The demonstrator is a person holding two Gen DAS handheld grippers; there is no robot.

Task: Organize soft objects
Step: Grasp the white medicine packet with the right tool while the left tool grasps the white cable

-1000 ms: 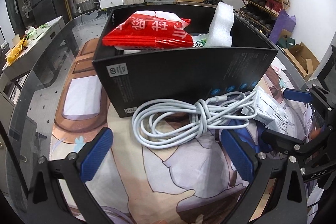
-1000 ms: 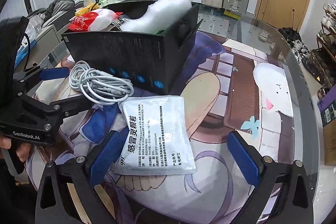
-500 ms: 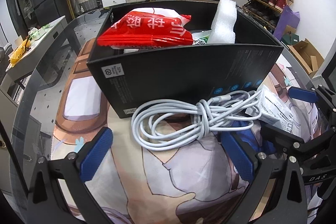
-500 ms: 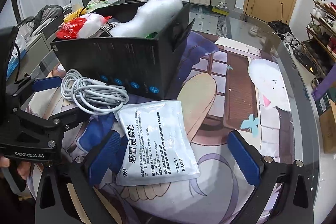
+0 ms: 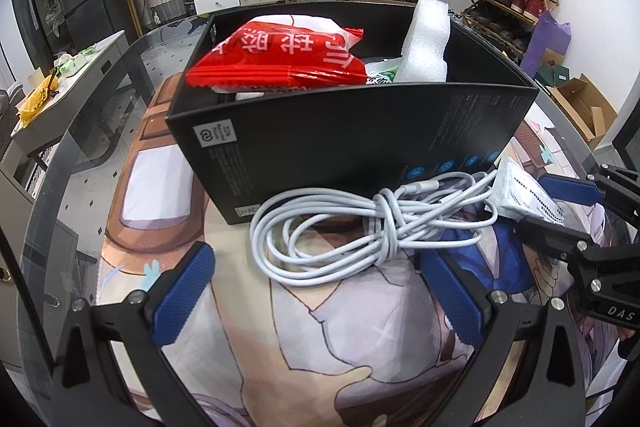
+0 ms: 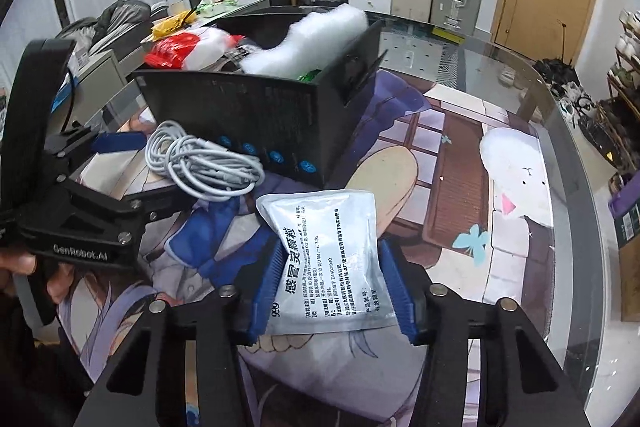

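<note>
Black box (image 5: 352, 131) wall hides lower contents; foam (image 6: 312, 39) blurred.

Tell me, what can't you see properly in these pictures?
- Black box, left wrist view: its bottom is hidden under the red packet and white foam.
- White sachet, left wrist view: mostly covered by the right gripper.
- White cable, right wrist view: its plugs are too small to tell.
- Left gripper, right wrist view: its far finger is partly hidden.
</note>
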